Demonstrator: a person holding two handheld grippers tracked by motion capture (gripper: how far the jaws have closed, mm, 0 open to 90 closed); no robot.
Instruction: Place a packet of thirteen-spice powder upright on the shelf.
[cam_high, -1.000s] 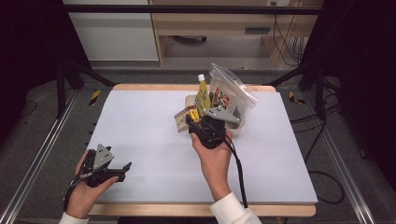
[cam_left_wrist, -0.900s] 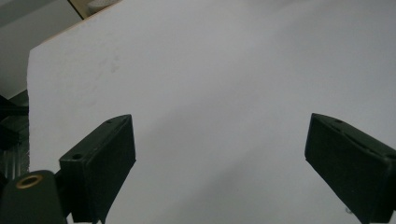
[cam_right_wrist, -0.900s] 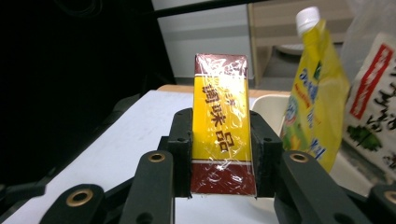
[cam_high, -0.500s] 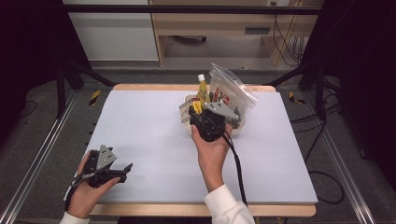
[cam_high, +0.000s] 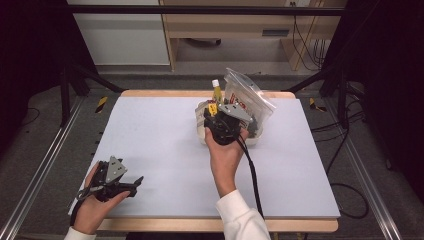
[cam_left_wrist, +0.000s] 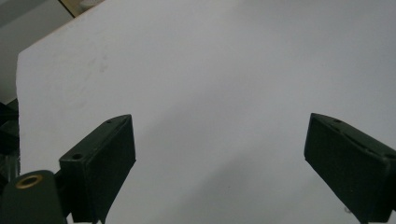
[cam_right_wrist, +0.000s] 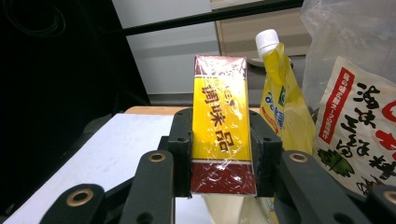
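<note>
Right gripper (cam_right_wrist: 219, 154): clamped on a yellow and dark-red box (cam_right_wrist: 219, 126), one black jaw pressed flat against each long side; the box stands upright between them, wrapped in clear film with printed characters down its front.

Box, place: in the high view it is a small yellow patch (cam_high: 213, 108) at the front of the right gripper (cam_high: 218, 116), over the near left part of a pale tray (cam_high: 254, 141) at the far middle of the table (cam_high: 150, 130). Whether its base rests in the tray or hangs just above it I cannot tell, since the gripper covers that spot.

Neighbours: a yellow spouted pouch (cam_right_wrist: 280, 107) with a white cap stands just beside the box, on the bag's side; next to that, a clear plastic bag (cam_right_wrist: 359, 121) holding a packet printed in red and green (Japanese lettering). In the high view the pouch (cam_high: 217, 90) and the bag (cam_high: 247, 97) rise from the same tray.

Left gripper (cam_left_wrist: 219, 154): jaws wide apart, only bare white tabletop between them; in the high view it rests in the left hand (cam_high: 95, 200) at the near left corner of the table, well apart from the tray.
</note>
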